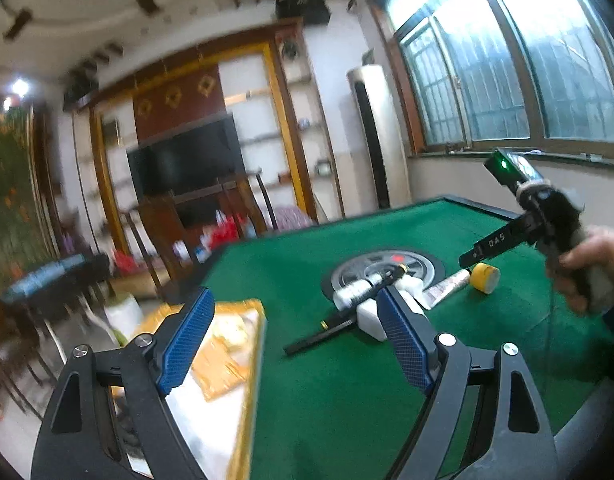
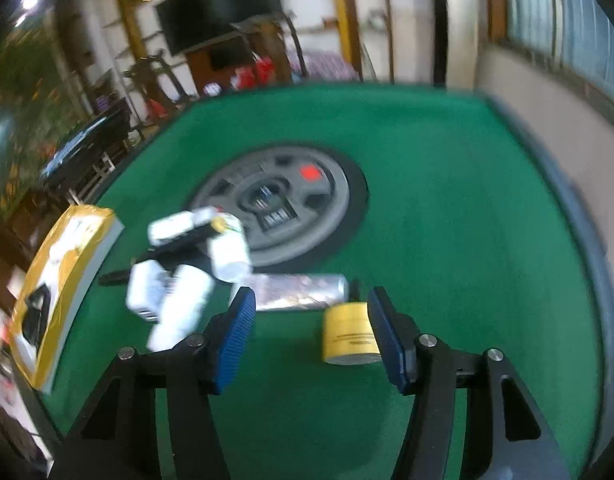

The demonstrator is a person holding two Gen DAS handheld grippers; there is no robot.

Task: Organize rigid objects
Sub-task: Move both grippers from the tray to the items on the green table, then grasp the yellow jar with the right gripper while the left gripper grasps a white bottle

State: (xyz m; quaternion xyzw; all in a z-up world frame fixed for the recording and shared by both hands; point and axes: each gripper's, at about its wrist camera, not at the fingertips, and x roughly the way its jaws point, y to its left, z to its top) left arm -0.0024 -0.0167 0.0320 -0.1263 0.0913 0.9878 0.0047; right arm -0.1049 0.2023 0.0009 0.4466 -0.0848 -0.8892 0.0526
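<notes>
Two grippers over green felt table (image 2: pixel 447 152); both spread, nothing held.

Left gripper (image 1: pixel 295 336): jaws wide apart, no contact w/ anything. Aimed near level, near-left of table. Judged parked as standby, or lined up on box (image 1: pixel 231 360), which lies flat at left table edge, partly btwn the blue pads in left view but well beyond them.

Right gripper (image 2: pixel 307 332): jaws part-open, tilted down onto yellow jar (image 2: pixel 349 336). Jar upright on felt, inside the gap, hard against right pad (image 2: pixel 389 340); touching or just beside, cannot tell due to blur. Left pad (image 2: pixel 235 340) well clear of jar. No squeeze seen, so not gripped yet. Judged step: closing on jar for pickup.

Remaining items: foil tube (image 2: pixel 299 292) lying flat just beyond the jar, far side of fingers. White bottles (image 2: pixel 187 264) and black pen (image 2: pixel 167 252) heaped left of tube, overlapping hub (image 2: pixel 299 204) rim at table centre. Heap looks dumped loose, unsorted.

Caution: jar off-centre in gap; closing likely to shove it left before pinch. Tube close enough to get nudged.
</notes>
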